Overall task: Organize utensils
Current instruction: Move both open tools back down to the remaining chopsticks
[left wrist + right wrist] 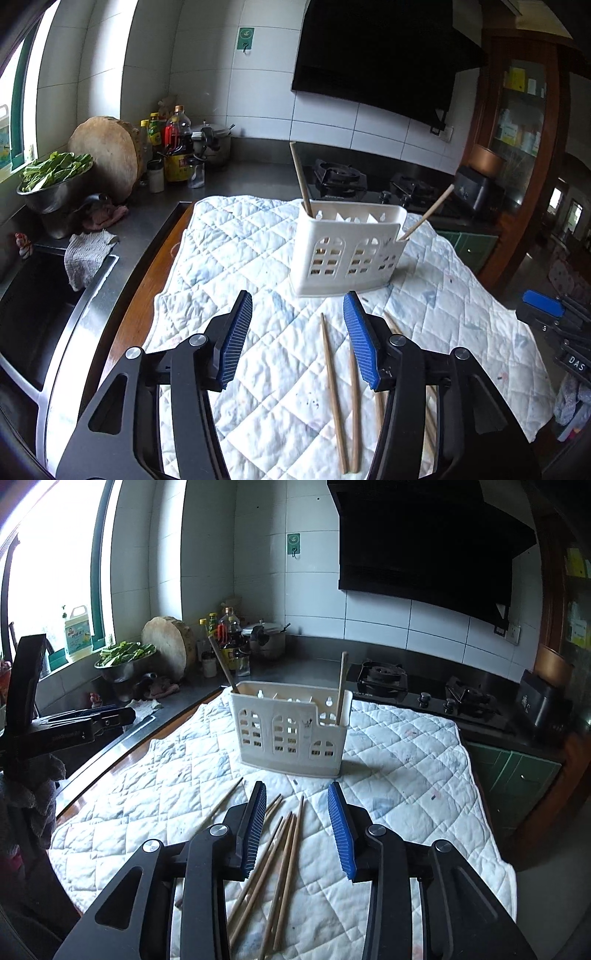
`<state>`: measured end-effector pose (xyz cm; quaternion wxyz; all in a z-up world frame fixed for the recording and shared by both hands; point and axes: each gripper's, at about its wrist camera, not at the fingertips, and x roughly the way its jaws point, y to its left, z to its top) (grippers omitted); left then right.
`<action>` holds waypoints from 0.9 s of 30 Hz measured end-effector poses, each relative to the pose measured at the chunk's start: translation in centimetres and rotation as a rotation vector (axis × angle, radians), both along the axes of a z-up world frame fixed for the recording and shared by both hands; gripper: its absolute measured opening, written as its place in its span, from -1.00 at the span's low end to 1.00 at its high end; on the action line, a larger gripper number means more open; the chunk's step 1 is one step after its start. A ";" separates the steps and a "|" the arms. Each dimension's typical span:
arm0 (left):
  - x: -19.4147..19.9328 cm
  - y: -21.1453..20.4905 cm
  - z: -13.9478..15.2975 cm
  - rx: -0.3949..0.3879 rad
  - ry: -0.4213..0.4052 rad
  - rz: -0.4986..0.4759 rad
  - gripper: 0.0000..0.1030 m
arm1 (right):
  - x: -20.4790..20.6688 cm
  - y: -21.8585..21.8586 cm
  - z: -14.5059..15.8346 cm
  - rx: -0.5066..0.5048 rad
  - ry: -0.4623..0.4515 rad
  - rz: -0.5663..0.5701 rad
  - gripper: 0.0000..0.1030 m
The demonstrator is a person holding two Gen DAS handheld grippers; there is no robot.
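Both hand-held grippers, left (297, 341) and right (297, 827), hover open and empty above loose chopsticks (284, 853); the white holder (291, 731) stands just ahead of them.

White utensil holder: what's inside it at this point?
The white utensil holder has two chopsticks standing in it, one at its left end and one at its right end. Their lower parts are hidden by its walls, as is anything lying low inside.
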<state>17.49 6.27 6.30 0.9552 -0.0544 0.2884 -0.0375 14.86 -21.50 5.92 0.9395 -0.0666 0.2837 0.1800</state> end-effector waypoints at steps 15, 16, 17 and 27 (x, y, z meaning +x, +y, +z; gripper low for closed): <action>-5.2 -0.5 -5.9 -0.001 0.082 -0.012 0.09 | -3.1 -0.7 -9.9 -0.022 0.179 -0.026 -0.34; -5.3 -0.6 -6.4 0.001 0.091 -0.016 0.09 | -3.0 -0.7 -10.5 -0.023 0.193 -0.026 -0.36; -5.5 -0.7 -6.7 0.002 0.099 -0.018 0.09 | -3.0 -0.8 -11.0 -0.025 0.206 -0.027 -0.37; -5.7 -1.7 -9.6 0.013 0.167 -0.046 0.09 | -1.8 -0.7 -13.5 -0.027 0.282 -0.035 -0.64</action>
